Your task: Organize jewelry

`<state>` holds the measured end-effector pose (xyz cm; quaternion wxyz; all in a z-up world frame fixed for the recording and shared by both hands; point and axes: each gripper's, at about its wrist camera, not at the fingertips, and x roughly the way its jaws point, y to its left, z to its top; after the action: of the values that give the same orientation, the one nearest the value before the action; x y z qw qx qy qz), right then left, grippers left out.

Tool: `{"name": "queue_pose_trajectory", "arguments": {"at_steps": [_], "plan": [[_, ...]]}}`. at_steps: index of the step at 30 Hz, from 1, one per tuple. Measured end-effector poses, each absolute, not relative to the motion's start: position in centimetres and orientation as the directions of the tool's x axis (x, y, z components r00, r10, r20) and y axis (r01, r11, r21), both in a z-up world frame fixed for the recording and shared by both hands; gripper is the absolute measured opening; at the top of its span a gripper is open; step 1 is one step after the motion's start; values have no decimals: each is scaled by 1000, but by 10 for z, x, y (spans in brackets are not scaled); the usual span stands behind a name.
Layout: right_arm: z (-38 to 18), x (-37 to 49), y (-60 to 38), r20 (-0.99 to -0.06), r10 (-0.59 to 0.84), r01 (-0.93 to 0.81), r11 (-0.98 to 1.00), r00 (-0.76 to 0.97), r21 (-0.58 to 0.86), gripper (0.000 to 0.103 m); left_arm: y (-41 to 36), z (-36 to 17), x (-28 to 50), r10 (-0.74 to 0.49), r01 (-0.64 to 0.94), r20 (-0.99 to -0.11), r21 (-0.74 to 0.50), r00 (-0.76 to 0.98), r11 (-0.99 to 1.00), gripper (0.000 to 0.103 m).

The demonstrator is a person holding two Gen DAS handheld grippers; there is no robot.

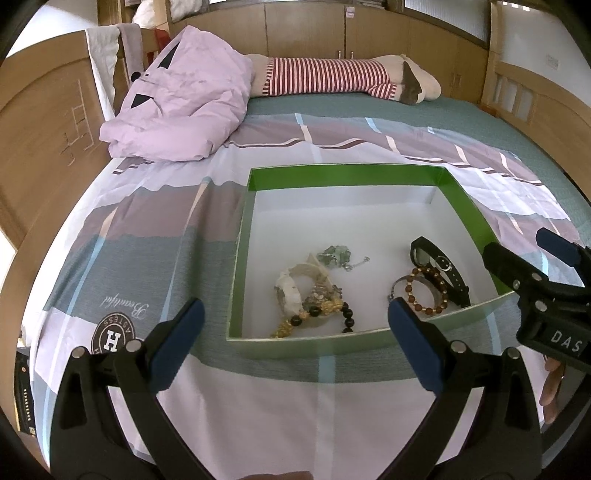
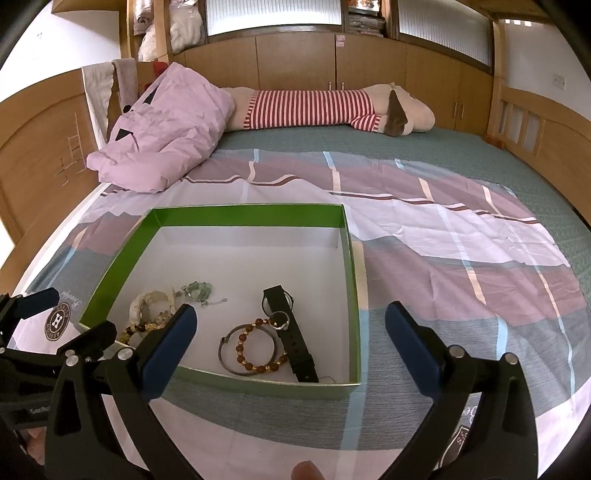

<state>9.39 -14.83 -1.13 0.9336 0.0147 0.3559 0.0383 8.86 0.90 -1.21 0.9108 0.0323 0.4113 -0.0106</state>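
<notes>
Both grippers hover empty, jaws spread, before the jewelry-filled green box [image 2: 354, 295].

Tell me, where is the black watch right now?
The black watch lies inside the green box, toward its right side in the right wrist view, with the brown bead bracelet overlapping its left edge.

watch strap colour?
Black. The watch lies in the green box; clearest in the right wrist view.

Even, soft daylight; frosted glass window panels [image 2: 273, 16] far ahead glow brightly. Shadows faint. Strong fisheye bending and dark vignette at edges. Slight softness throughout, no glare.
</notes>
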Motion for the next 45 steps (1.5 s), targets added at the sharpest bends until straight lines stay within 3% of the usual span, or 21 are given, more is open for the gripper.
{"name": "queue_pose_trajectory", "arguments": {"at_steps": [45], "plan": [[-14,93,-145,-665,84,-75,996,742,43,102,11,-16,87,14,35,-750,49,661,998,101]]}}
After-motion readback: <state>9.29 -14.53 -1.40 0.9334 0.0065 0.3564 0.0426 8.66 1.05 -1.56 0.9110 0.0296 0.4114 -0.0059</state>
